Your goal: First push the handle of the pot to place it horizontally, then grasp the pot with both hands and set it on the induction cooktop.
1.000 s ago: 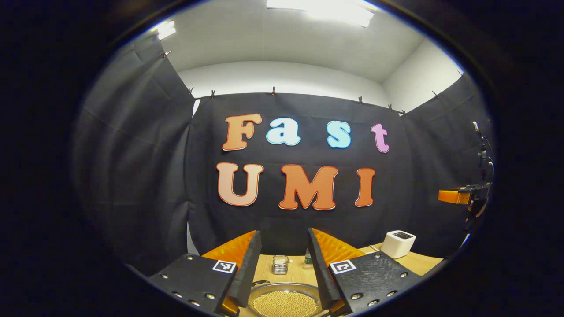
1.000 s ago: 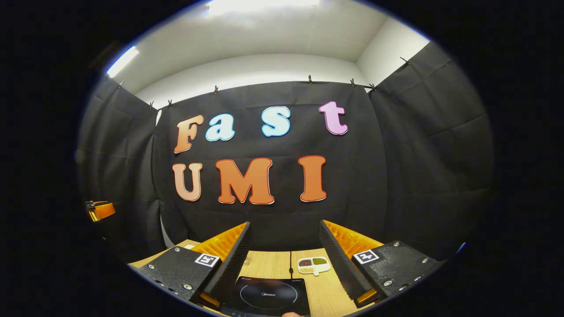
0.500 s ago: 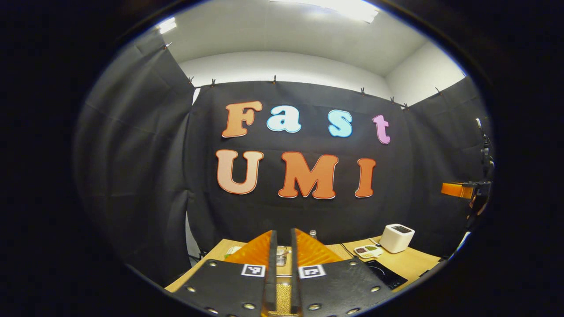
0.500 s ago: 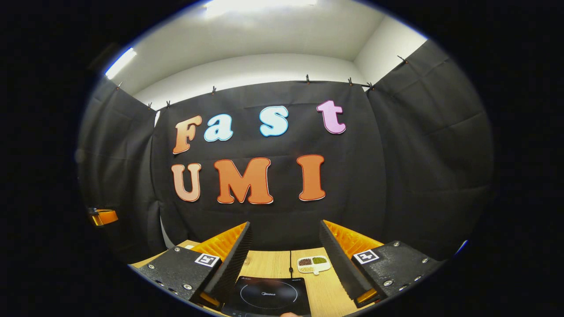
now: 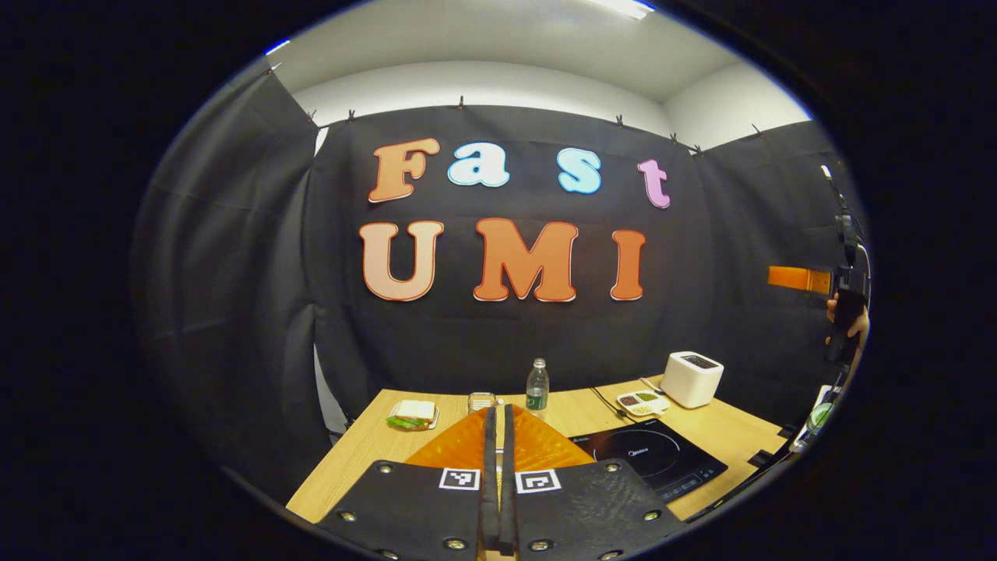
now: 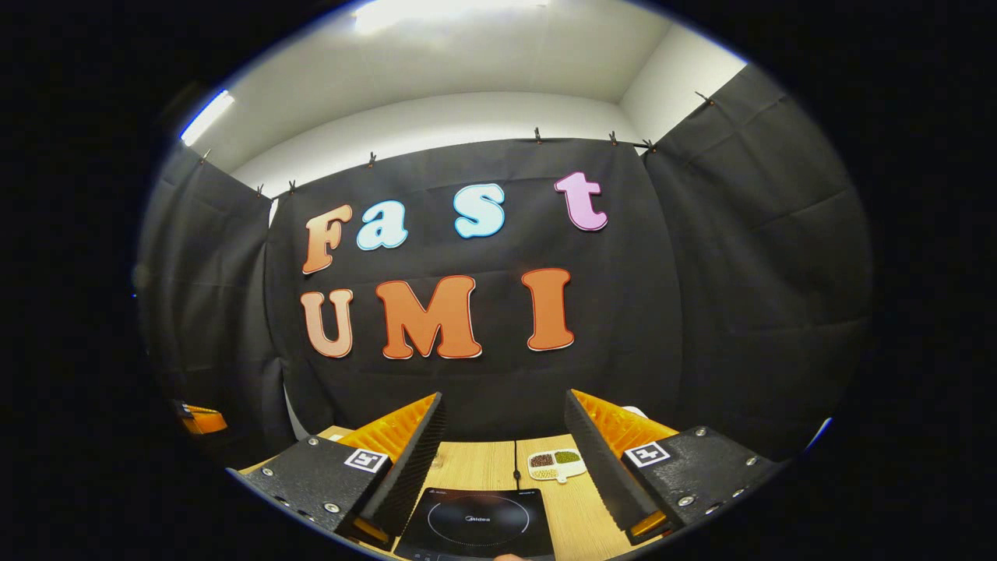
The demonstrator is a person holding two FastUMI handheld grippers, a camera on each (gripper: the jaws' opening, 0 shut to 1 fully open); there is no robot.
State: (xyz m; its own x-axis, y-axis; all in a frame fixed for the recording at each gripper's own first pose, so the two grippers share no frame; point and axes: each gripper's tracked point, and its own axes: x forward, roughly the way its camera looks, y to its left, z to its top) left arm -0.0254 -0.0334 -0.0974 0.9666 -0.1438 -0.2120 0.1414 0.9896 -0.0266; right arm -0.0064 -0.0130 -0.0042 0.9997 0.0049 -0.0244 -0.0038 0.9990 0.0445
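A: Where do we see the induction cooktop (image 6: 475,523)?

B: Black, glossy, flat on the bench (image 5: 366,452), near the right gripper (image 6: 505,436), fingers spread. A far divided dish (image 6: 555,464) holds beans.

A: Our left gripper (image 5: 496,436)?

B: Fingers pressed together.

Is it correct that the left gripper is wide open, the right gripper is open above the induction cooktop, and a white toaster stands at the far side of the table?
Not fully. The left gripper is shut, its fingers almost touching, as the left gripper view shows. The rest holds: the right gripper is open above the induction cooktop, and the white toaster stands at the far side of the table.
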